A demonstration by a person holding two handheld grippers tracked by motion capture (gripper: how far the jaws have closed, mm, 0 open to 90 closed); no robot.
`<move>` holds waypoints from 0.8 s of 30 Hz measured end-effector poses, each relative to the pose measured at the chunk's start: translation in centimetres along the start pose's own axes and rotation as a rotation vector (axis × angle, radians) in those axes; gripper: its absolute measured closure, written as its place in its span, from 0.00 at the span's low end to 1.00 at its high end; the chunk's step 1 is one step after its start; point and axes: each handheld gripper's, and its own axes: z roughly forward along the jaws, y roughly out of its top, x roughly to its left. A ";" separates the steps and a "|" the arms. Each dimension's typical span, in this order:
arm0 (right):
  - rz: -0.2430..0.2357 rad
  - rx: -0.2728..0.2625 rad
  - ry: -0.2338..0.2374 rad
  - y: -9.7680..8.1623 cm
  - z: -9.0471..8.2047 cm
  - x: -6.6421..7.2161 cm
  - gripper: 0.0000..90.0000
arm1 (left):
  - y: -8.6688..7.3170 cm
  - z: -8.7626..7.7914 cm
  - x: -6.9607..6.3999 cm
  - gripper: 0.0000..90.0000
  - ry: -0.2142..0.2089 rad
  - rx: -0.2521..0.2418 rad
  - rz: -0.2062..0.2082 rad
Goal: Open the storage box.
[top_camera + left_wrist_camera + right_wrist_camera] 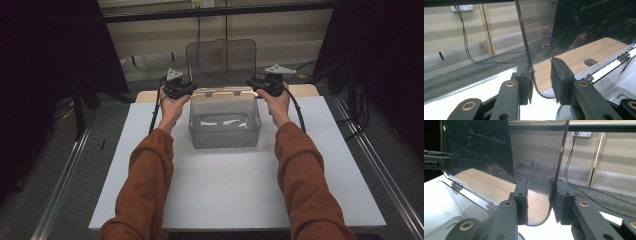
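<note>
Clear lid (221, 57) upright | left gripper (186, 90) narrow, edge between | right gripper (256, 85) likewise

Dim, soft overhead light leaves the room's sides black, while the gripper views' near jaws look slightly blurred.

We take this for a lab set up for recording. Black curtains (45, 45) hang on both sides, and metal rails (62, 182) run along the grey carpet (30, 200) beside a table (225, 195) covered by a plain white sheet. Behind it, bare cables (465, 42) trail down a panelled wall (280, 30) from a socket (461, 8).
</note>
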 end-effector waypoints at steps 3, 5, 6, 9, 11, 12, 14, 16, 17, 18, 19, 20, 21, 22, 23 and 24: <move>0.034 0.012 -0.003 0.1 0.1 -0.1 0.75 | 0.1 0.1 0.2 0.78 -0.002 0.011 -0.044; 0.042 0.026 -0.011 0.2 0.2 0.0 0.75 | 0.0 0.1 0.2 0.79 -0.001 0.016 -0.061; 0.044 0.036 -0.013 0.3 0.3 0.0 0.74 | 0.1 0.2 0.3 0.79 -0.004 0.021 -0.067; 0.056 0.051 -0.012 0.4 0.3 0.0 0.74 | 0.1 0.2 0.5 0.79 -0.014 0.028 -0.090; 0.065 0.053 -0.009 0.4 0.4 -0.1 0.74 | 0.2 0.3 0.5 0.79 -0.016 0.039 -0.109; 0.070 0.054 -0.010 0.4 0.4 -0.1 0.74 | 0.2 0.4 0.6 0.79 -0.019 0.042 -0.117; 0.083 0.064 -0.009 0.3 0.5 -0.1 0.73 | 0.4 0.4 0.7 0.79 -0.019 0.062 -0.148; 0.092 0.070 -0.008 0.3 0.5 -0.1 0.72 | 0.5 0.5 0.7 0.79 -0.014 0.071 -0.152; 0.103 0.071 -0.009 0.1 0.6 -0.2 0.72 | 0.5 0.5 0.7 0.79 -0.014 0.075 -0.157; 0.111 0.073 -0.008 0.1 0.6 -0.2 0.72 | 0.5 0.6 0.7 0.79 -0.014 0.080 -0.164; 0.126 0.077 -0.008 0.0 0.7 -0.2 0.72 | 0.5 0.7 0.8 0.78 -0.013 0.085 -0.164; 0.139 0.081 -0.011 -0.1 0.8 -0.2 0.71 | 0.5 0.7 0.8 0.78 -0.012 0.090 -0.167; 0.153 0.085 -0.013 -0.1 0.8 -0.2 0.71 | 0.5 0.8 0.8 0.77 -0.010 0.092 -0.171; 0.167 0.088 -0.015 -0.2 0.9 -0.2 0.71 | 0.5 0.8 0.8 0.77 -0.007 0.097 -0.165; 0.180 0.090 -0.016 -0.2 0.9 -0.2 0.71 | 0.5 0.9 0.7 0.76 0.000 0.104 -0.168; 0.191 0.097 -0.018 -0.2 1.0 -0.3 0.71 | 0.4 1.0 0.7 0.75 0.004 0.109 -0.173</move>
